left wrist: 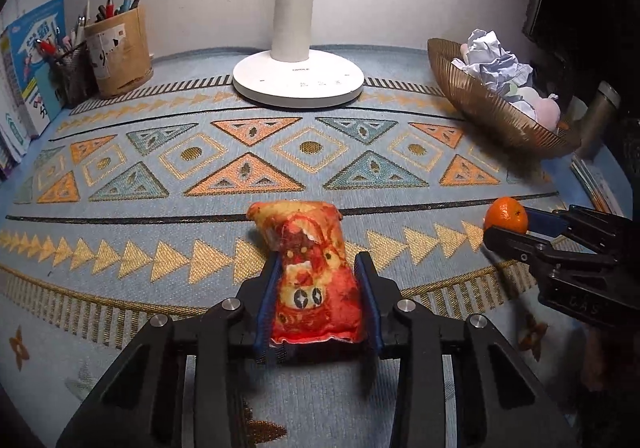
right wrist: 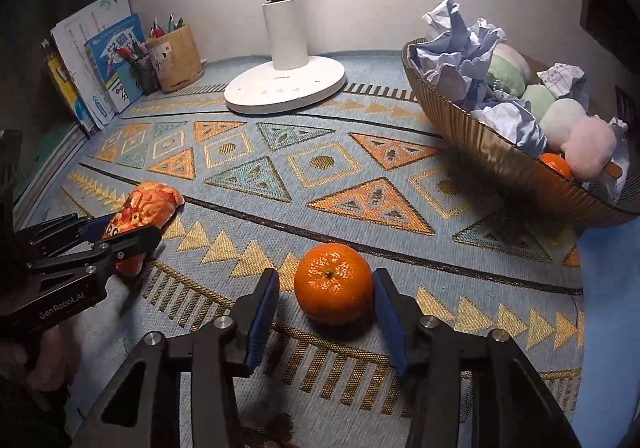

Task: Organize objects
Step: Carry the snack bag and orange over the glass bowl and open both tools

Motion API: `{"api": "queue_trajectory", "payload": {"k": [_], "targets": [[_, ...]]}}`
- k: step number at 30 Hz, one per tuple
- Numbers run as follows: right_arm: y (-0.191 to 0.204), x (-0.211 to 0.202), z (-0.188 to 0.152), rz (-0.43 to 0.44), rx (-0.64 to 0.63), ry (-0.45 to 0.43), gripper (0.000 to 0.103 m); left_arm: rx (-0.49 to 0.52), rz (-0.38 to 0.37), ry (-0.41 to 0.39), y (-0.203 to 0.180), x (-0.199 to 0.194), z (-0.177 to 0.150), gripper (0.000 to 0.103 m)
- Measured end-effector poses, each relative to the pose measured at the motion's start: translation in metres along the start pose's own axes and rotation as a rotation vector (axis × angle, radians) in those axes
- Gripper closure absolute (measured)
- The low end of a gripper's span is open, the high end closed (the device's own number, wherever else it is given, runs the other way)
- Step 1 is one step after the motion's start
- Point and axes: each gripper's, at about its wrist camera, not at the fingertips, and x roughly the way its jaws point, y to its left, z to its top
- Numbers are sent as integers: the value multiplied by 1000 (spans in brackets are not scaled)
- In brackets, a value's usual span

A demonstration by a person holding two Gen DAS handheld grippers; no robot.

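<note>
A red-and-orange printed soft pouch [left wrist: 296, 219] lies on the patterned cloth, and my left gripper [left wrist: 320, 260] is shut on its near half, both blue pads pressed into its sides. The right wrist view shows that gripper [right wrist: 132, 226] at the left with the pouch [right wrist: 152, 195] sticking out beyond its tips. An orange [right wrist: 334, 282] rests on the cloth between the fingers of my right gripper [right wrist: 326, 274]. The right pad is at the orange's skin, while a narrow strip of cloth shows beside the left pad. In the left wrist view the orange [left wrist: 506, 213] sits at the tips of the right gripper [left wrist: 506, 226].
A ribbed golden basket [right wrist: 480, 151] at the right holds crumpled paper, pastel plush balls and another orange [right wrist: 556, 163]. A white lamp base [right wrist: 284, 87] stands at the back centre. Pen holders [left wrist: 120, 51] and books [left wrist: 32, 59] fill the back left. A hand [right wrist: 52, 348] holds the left gripper.
</note>
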Motion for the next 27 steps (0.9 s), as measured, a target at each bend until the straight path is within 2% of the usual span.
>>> {"api": "queue_trajectory", "payload": {"k": [2,5,7,13,16,19,21,27], "targets": [[4,0,-2,-24,-16,-9,66,14,-19,-16,-9,-4,3,71],[-2,-16,-5,37,19,-39,66,21,-74,-48,-22,-13,15,71],[-13,-36,0,47,51,-85,66,30,-114,-82,-34,-23,31,71],[-80,-113,36,-47,180,-304,66,119,-270,-236,-96,-53,99,71],[-122,-136,54,-107,283,-371,66,153,-327,-284,-129,-52,129,71],[-156,-144,68,-121,375,-401,66,165,-371,-289,-156,-35,153,71],[-172,-139,75,-105,414,-390,66,183,-366,-284,-172,-19,162,71],[-208,-108,88,-45,528,-350,66,207,-398,-221,-196,28,164,68]]}}
